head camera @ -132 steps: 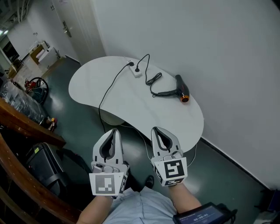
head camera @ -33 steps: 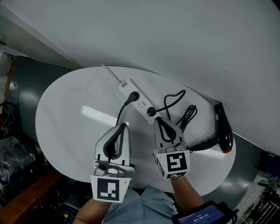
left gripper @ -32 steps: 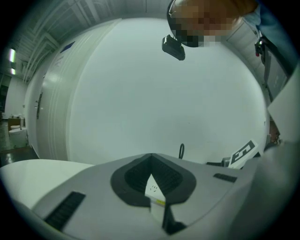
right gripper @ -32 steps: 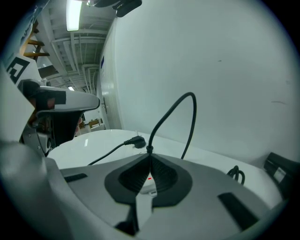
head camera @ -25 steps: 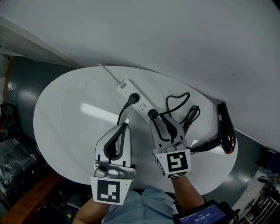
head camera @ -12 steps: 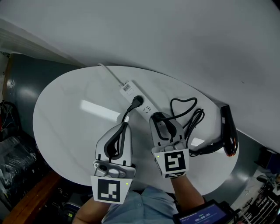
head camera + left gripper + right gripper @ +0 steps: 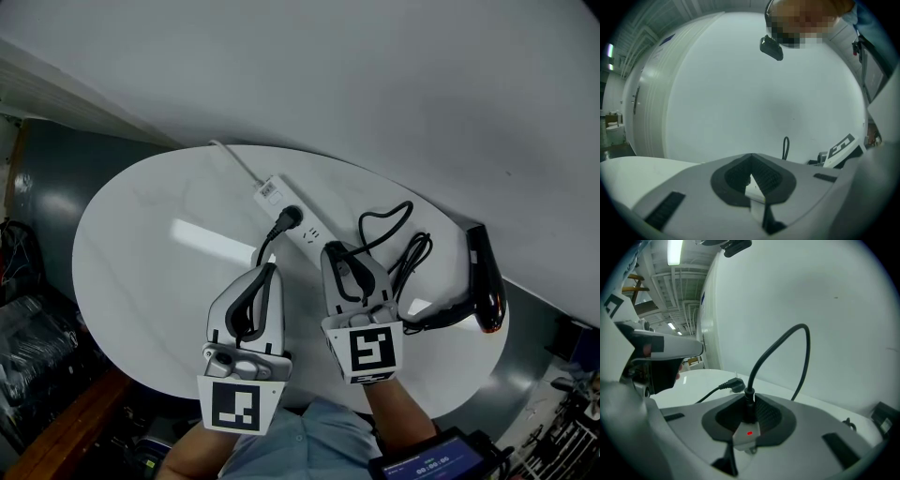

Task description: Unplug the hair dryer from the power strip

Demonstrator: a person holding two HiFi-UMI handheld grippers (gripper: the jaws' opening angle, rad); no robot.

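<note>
A white power strip point(image 7: 271, 191) lies slantwise on the white oval table point(image 7: 141, 253). The black hair dryer point(image 7: 485, 277) rests at the table's right edge, and its cable point(image 7: 409, 255) loops back to a black plug seated in the strip. My right gripper point(image 7: 331, 250) reaches over that plug. In the right gripper view the plug point(image 7: 749, 409) stands between the pads of the right gripper point(image 7: 749, 401), whose jaws are closing onto it, above the strip's red light point(image 7: 749, 432). My left gripper point(image 7: 268, 270) hovers shut and holds nothing, just short of the strip.
A second black plug point(image 7: 288, 219) sits in the strip left of the gripped one, and its cord runs toward me between the grippers. A white lead leaves the strip's far end. A white wall stands close behind the table. Dark floor and clutter lie at the left.
The right gripper's jaws have narrowed around the hair dryer's plug. The left gripper has kept still.
</note>
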